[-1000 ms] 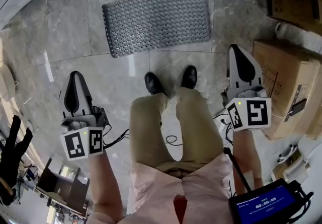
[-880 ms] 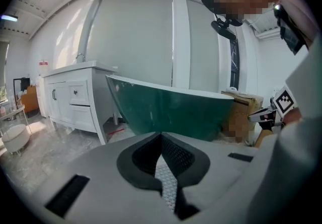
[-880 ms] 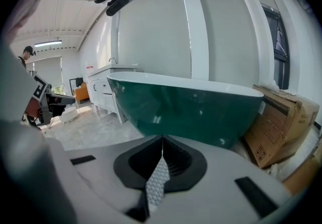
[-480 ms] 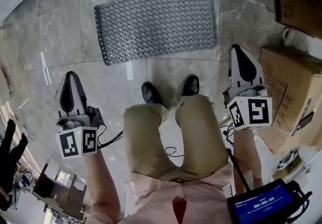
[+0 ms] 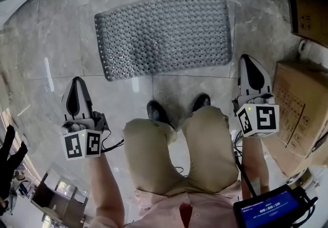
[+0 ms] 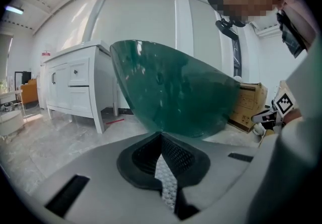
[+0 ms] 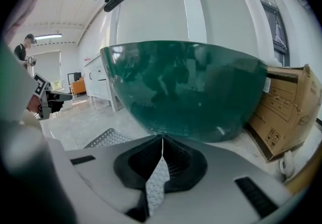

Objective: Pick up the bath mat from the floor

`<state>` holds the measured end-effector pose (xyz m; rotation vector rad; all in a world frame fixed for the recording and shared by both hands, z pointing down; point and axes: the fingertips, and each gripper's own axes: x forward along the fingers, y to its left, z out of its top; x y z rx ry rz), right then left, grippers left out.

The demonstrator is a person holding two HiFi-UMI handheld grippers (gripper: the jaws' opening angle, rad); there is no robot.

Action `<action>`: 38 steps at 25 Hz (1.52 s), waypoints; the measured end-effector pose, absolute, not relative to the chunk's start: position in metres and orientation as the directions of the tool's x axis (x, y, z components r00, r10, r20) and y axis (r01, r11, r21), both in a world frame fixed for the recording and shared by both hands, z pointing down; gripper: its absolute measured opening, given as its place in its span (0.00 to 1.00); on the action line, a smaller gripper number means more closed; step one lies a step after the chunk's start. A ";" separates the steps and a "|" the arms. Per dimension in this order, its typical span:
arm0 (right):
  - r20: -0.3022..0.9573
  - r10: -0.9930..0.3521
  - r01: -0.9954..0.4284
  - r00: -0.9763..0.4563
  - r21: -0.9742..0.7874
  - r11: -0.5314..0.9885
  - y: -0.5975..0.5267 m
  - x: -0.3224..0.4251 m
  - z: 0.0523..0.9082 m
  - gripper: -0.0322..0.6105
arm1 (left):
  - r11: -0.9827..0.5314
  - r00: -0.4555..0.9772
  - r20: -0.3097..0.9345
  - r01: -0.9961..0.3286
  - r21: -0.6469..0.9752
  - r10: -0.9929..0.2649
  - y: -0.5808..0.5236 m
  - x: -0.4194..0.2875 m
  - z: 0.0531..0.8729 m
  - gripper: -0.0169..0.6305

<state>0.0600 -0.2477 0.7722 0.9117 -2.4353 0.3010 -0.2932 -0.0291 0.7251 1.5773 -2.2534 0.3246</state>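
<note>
The grey perforated rubber bath mat (image 5: 164,35) is seen lying flat on the pale marble floor (image 5: 46,47), just ahead of the black shoes (image 5: 158,111) and untouched by either claw. The left claw (image 5: 77,84) and the right claw (image 5: 249,64) are held fully closed, with nothing gripped. Both should be opened before descent. The mat's near long edge is best approached low, with one jaw slid beneath at each near corner, since so limp a sheet is likely to cling and sag.

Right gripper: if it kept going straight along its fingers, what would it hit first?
Most likely the green tub, which stands dead ahead of the shut right gripper. The bath mat lies low and left of that line, so it would be missed. How far off is unclear.
</note>
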 end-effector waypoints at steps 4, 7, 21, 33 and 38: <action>0.546 -0.543 -0.656 -0.638 -0.016 0.754 -0.247 0.064 0.799 0.08 | 0.358 -0.314 0.428 -0.933 0.026 -0.848 -0.024 -0.298 0.754 0.06; 0.545 -0.539 -0.649 -0.642 -0.012 0.760 -0.250 0.058 0.803 0.08 | 0.375 -0.331 0.429 -0.927 0.020 -0.840 -0.018 -0.308 0.761 0.06; 0.541 -0.540 -0.630 -0.645 0.023 0.776 -0.270 0.046 0.876 0.08 | 0.385 -0.341 0.464 -0.923 0.000 -0.818 -0.006 -0.335 0.879 0.06; 0.555 -0.520 -0.622 -0.649 0.007 0.783 -0.268 0.055 0.897 0.08 | 0.409 -0.319 0.534 -0.911 0.055 -0.783 0.007 -0.337 0.951 0.17; 0.539 -0.526 -0.609 -0.658 0.031 0.793 -0.270 0.060 0.893 0.08 | 0.418 -0.302 0.564 -0.905 0.085 -0.769 0.011 -0.339 0.980 0.35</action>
